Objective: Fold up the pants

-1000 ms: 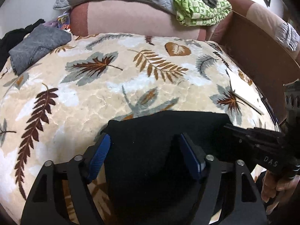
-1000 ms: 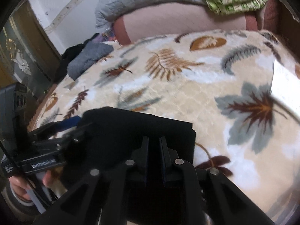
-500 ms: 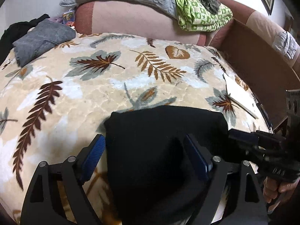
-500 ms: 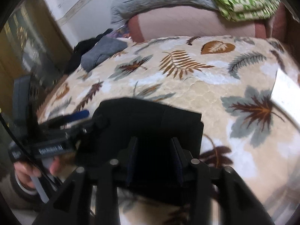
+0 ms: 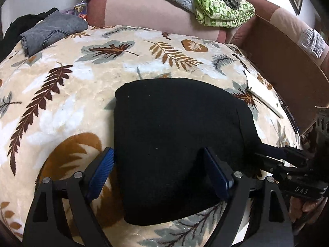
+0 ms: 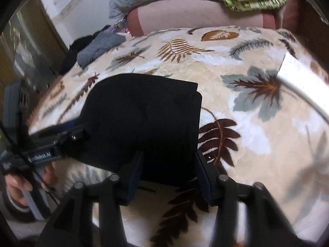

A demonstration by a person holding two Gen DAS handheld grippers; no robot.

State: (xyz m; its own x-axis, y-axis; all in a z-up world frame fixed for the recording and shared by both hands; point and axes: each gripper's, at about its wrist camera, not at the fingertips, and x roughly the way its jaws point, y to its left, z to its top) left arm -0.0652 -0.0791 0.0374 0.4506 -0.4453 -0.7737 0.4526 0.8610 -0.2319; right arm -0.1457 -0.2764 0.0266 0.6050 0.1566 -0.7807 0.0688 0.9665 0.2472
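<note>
Left wrist view, bottom of frame: the left gripper (image 5: 159, 167) stands wide, its 2 blue-padded fingers (image 5: 100, 169) straddling the near part of the black pants (image 5: 176, 144) with clear gaps on both sides; nothing is gripped. At lower right of the same view the right gripper (image 5: 273, 154) reaches in toward the right edge of the garment, with a hand (image 5: 306, 207) on its handle.

Right wrist view, bottom centre: the right gripper (image 6: 168, 169) has its jaws opening; the near edge of the pants (image 6: 144, 123) lies between the fingers, and the pads do not press on it. At lower left the left gripper (image 6: 61, 131) lies against the garment's left side, held by a hand (image 6: 22, 187).

Middle of both views: the pants lie as a compact folded block, flat on the leaf-patterned blanket (image 5: 86, 90).

Farther back: a white sheet (image 6: 304, 78) at the right edge of the blanket; a folded grey garment (image 5: 51, 30) at upper left; a pink cushion (image 5: 152, 16) across the top, with a green patterned cloth (image 5: 222, 10) on it.
</note>
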